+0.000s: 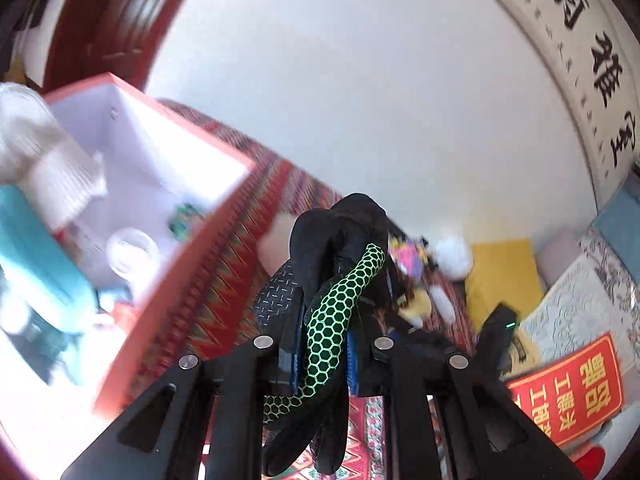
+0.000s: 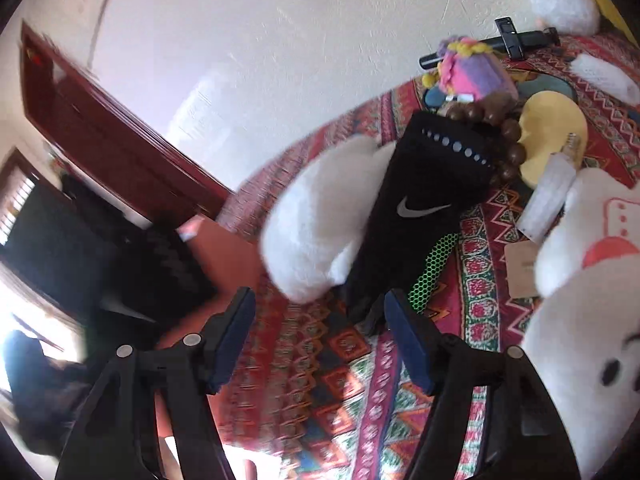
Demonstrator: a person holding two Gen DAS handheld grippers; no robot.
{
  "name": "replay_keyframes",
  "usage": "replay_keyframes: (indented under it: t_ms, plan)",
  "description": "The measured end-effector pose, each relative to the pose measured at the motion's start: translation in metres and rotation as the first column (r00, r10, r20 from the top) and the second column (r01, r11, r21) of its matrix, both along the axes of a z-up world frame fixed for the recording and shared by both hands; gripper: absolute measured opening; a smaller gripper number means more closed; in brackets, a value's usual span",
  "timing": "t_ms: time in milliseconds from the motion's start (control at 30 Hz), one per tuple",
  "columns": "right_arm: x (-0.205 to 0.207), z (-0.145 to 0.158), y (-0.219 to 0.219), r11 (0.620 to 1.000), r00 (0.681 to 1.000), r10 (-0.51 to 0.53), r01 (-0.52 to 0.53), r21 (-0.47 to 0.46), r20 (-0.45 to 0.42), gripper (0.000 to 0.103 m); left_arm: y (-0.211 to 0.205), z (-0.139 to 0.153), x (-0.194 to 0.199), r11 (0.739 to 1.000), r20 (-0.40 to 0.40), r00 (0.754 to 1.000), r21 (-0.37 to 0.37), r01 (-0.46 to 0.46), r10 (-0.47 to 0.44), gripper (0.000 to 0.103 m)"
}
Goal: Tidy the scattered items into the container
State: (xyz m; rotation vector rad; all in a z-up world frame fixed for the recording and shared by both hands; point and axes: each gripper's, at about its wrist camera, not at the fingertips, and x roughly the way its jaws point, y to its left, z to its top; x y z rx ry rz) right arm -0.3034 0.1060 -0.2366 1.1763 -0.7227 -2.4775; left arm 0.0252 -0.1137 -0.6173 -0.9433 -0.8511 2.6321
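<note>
The left tongs (image 1: 324, 344) were clamped together on a black glove (image 1: 332, 292) with a green honeycomb pattern, which hung in folds between the pads and rose toward twelve o'clock above them. At about nine to ten o'clock from the glove stood the container, an open red box (image 1: 188, 256) with a white inside, already holding a teal item (image 1: 36, 256), a white ribbed piece (image 1: 60, 184) and a clear round lid (image 1: 134, 256). It rested on a patterned red cloth (image 1: 248, 264).

In the right wrist view the right tongs (image 2: 324, 340) stood apart with nothing between the pads. Just past them, toward twelve o'clock, lay a second black glove (image 2: 420, 208) with a white swoosh, touching a white plush toy (image 2: 316, 216) at its nine o'clock side. A string of brown wooden beads (image 2: 500, 132) lay across the glove's far end, a yellow item (image 2: 552, 136) at one o'clock, and a pink-and-purple plush (image 2: 472, 72) farther beyond. A large white plush (image 2: 584, 320) filled the three o'clock edge.
</note>
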Motion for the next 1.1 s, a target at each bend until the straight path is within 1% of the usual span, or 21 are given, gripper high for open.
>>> replay_keyframes:
  t_ms: [67,133,167,200,233,300,333,367,400,433,467,500,600,767,867,933,967,1000,1033,1067,1100]
  plan:
    - [-0.011,-0.009,-0.012,0.993,1.000,-0.027,0.026,0.112,0.006,0.076,-0.027,0.010,0.008,0.999,-0.035,0.999,0.007,-0.035,0.036,0.013]
    - [-0.022,-0.019,-0.021,0.971,0.998,-0.062,0.058,0.234,0.011,0.082,-0.053,0.019,0.016,0.997,-0.068,0.995,0.017,-0.071,0.072,0.013]
    - [-0.028,-0.026,-0.024,0.957,0.997,-0.077,0.068,0.282,0.022,0.083,-0.064,0.022,0.017,0.996,-0.080,0.993,0.020,-0.088,0.090,0.013]
    - [-0.033,-0.035,-0.026,0.949,0.996,-0.085,0.069,0.308,0.039,0.084,-0.075,0.024,0.018,0.994,-0.087,0.991,0.023,-0.104,0.106,0.013]
    - [-0.039,-0.045,-0.026,0.948,0.994,-0.088,0.063,0.313,0.066,0.085,-0.085,0.025,0.020,0.992,-0.088,0.989,0.031,-0.118,0.121,0.013]
    - [-0.049,-0.064,-0.023,0.960,0.990,-0.081,0.046,0.277,0.116,0.085,-0.102,0.023,0.022,0.989,-0.086,0.986,0.048,-0.140,0.144,0.013]
    - [-0.049,-0.067,-0.021,0.964,0.991,-0.077,0.045,0.263,0.112,0.084,-0.109,0.021,0.022,0.987,-0.081,0.985,0.052,-0.151,0.155,0.013]
    - [-0.048,-0.067,-0.019,0.961,0.993,-0.073,0.045,0.273,0.091,0.062,-0.114,0.018,0.022,0.986,-0.073,0.984,0.056,-0.160,0.164,0.013]
    - [-0.048,-0.066,-0.019,0.959,0.995,-0.057,0.032,0.282,0.082,0.048,-0.116,0.015,0.021,0.984,-0.065,0.983,0.062,-0.166,0.170,0.013]
    - [-0.046,-0.064,-0.017,0.968,0.996,-0.036,0.014,0.251,0.083,0.031,-0.116,0.011,0.019,0.983,-0.060,0.983,0.068,-0.170,0.174,0.013]
    - [-0.045,-0.063,-0.013,0.980,0.996,-0.026,0.008,0.201,0.086,0.023,-0.119,0.010,0.019,0.982,-0.057,0.982,0.070,-0.175,0.179,0.013]
    - [-0.042,-0.062,-0.010,0.985,0.996,-0.029,0.014,0.172,0.089,0.022,-0.119,0.010,0.020,0.982,-0.058,0.982,0.069,-0.178,0.182,0.013]
    - [-0.031,-0.046,-0.004,0.989,0.998,-0.042,0.034,0.147,0.054,0.020,-0.126,0.014,0.024,0.980,-0.074,0.979,0.068,-0.185,0.190,0.013]
    - [-0.001,0.006,0.004,0.996,0.996,-0.045,0.052,0.078,-0.080,0.019,-0.139,0.025,0.037,0.974,-0.114,0.969,0.082,-0.212,0.220,0.013]
    - [0.018,0.035,0.004,0.998,0.988,-0.037,0.044,0.043,-0.152,0.019,-0.147,0.030,0.041,0.970,-0.141,0.961,0.094,-0.225,0.237,0.013]
    - [0.029,0.053,-0.004,0.999,0.980,-0.023,0.029,0.027,-0.199,0.019,-0.150,0.029,0.039,0.969,-0.151,0.958,0.092,-0.231,0.242,0.014]
    - [0.036,0.061,-0.008,1.000,0.975,-0.014,0.019,0.022,-0.222,0.019,-0.151,0.025,0.033,0.970,-0.148,0.960,0.079,-0.228,0.237,0.019]
    - [0.043,0.070,-0.011,1.000,0.970,-0.002,0.007,0.019,-0.245,0.019,-0.151,0.016,0.024,0.974,-0.118,0.968,0.062,-0.217,0.223,0.038]
    - [0.051,0.078,-0.015,1.000,0.963,0.012,-0.007,0.018,-0.268,0.019,-0.153,0.003,0.012,0.976,-0.046,0.976,0.052,-0.210,0.212,0.073]
    - [0.059,0.085,-0.020,1.000,0.957,0.026,-0.022,0.018,-0.288,0.019,-0.156,-0.012,0.003,0.974,0.035,0.976,0.060,-0.218,0.216,0.082]
    - [0.064,0.093,-0.026,0.999,0.951,0.043,-0.038,0.020,-0.306,0.019,-0.161,-0.025,-0.002,0.969,0.091,0.970,0.082,-0.234,0.227,0.083]
